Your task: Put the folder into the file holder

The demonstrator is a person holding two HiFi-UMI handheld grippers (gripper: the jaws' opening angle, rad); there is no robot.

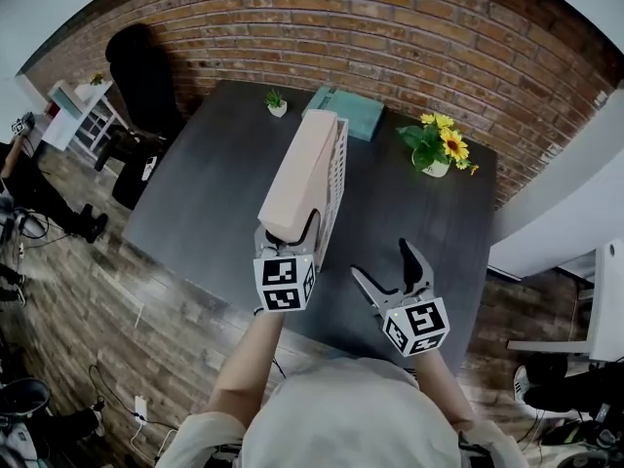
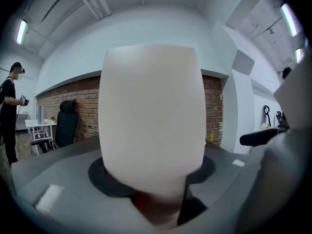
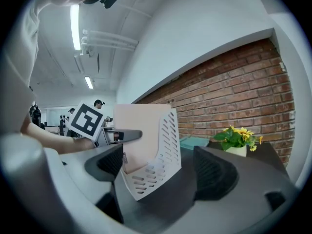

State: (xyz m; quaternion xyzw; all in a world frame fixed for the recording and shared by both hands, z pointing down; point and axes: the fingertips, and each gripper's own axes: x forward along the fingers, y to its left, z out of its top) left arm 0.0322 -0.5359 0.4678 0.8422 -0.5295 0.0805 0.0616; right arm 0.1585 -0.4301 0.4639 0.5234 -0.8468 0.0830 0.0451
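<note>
Nearest: the person's forearms, each w/ a gripper, over the near edge of the dark counter (image 1: 205,203).

L gripper (image 1: 290,230): jaws clamped on the near end of the pink folder (image 1: 297,169), one jaw each side. In the left gripper view the folder fills the middle of the pic, black pads pressed against both its sides.

R gripper (image 1: 382,261): jaws wide apart, nothing btwn them, over bare counter just right of the L one. Not touching the folder or holder. In the right gripper view only counter shows btwn the two dark pads.

Folder: lower part is inside the white slotted file holder (image 1: 337,169), which stands on the counter approx mid-way back. Folder tilts, near end up in the L jaws, far end toward the wall. The right gripper view shows its pink face behind the holder's perforated side wall; can't tell if it's fully seated.

Further back on the counter: a small green plant (image 1: 277,101) in a white pot, a teal book (image 1: 351,113) lying flat beside it, and a pot of yellow flowers (image 1: 439,147) to the right, all apart from the holder.

Beyond: black chair (image 1: 141,76) and white shelf (image 1: 83,115) at left, wood floor (image 1: 117,300), brick wall (image 1: 390,27) behind.
</note>
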